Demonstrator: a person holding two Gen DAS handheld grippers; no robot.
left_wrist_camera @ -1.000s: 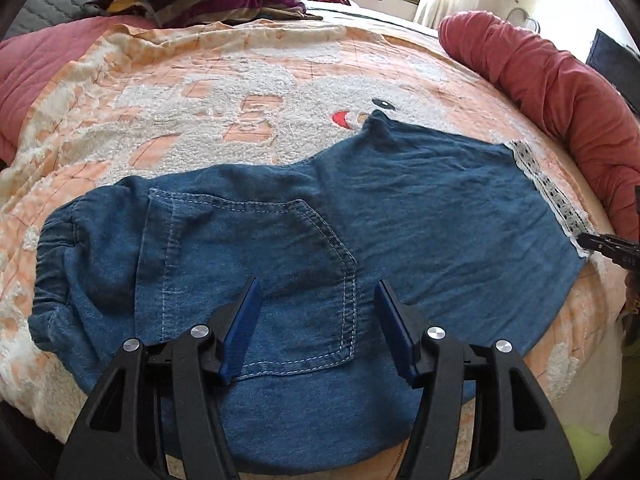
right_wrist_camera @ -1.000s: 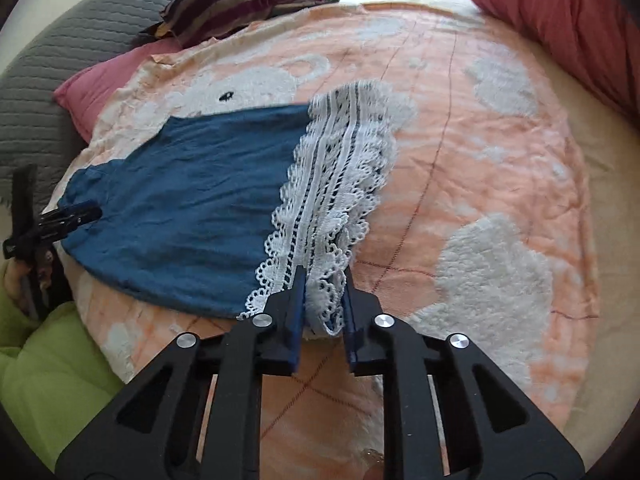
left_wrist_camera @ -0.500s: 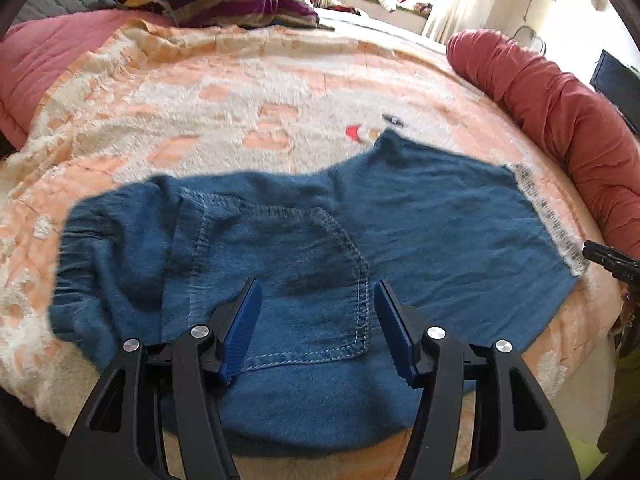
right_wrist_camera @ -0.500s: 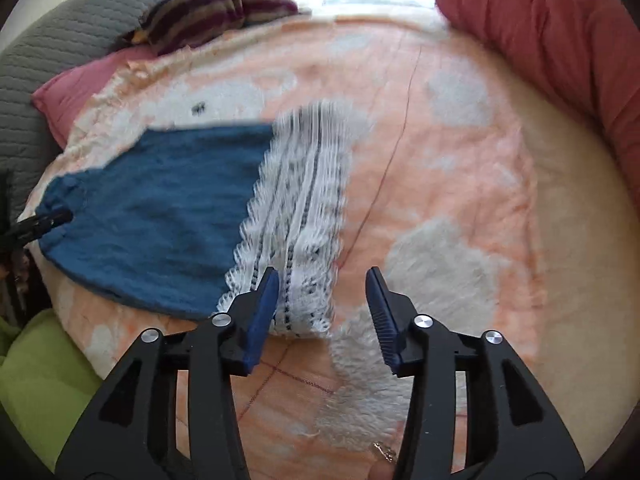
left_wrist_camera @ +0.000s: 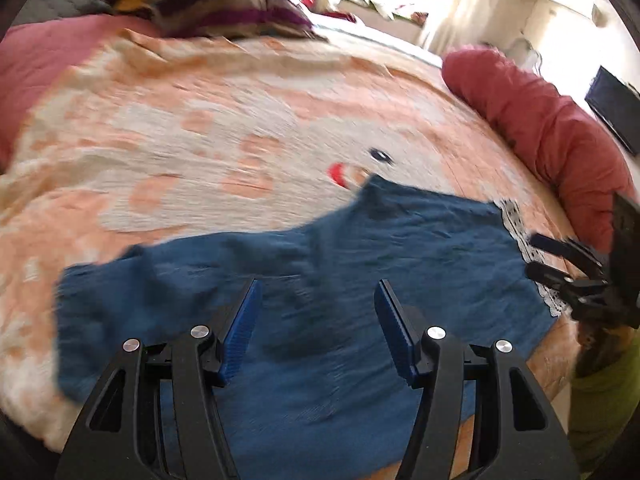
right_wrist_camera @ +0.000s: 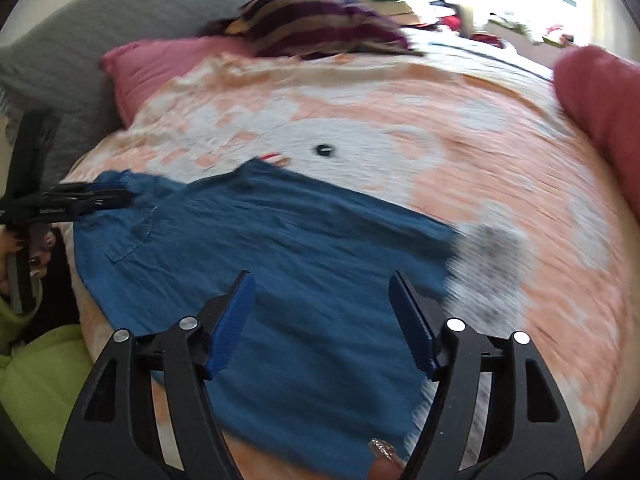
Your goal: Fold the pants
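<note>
Pants: mid-blue denim with paler stitching at the pocket and a white lace hem pierced with dark openwork. Bedspread: peach-orange and cream patches, bearing a small red mark and a black dot. Striped pillow: purple, dark and mustard-yellow bands. Pink pillow: plain rose. Rolled quilt: brick red. Headboard: quilted grey. Left gripper and right gripper: black frames, blue ribbed pads. Sleeve: lime green.

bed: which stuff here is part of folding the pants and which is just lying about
Part of the job:
- blue pants with lace hem
- left gripper, open
- right gripper, jaws just opened, nothing between them

Just lying about:
- striped pillow
- pink pillow
- red bolster
- orange blanket, only the work surface
</note>
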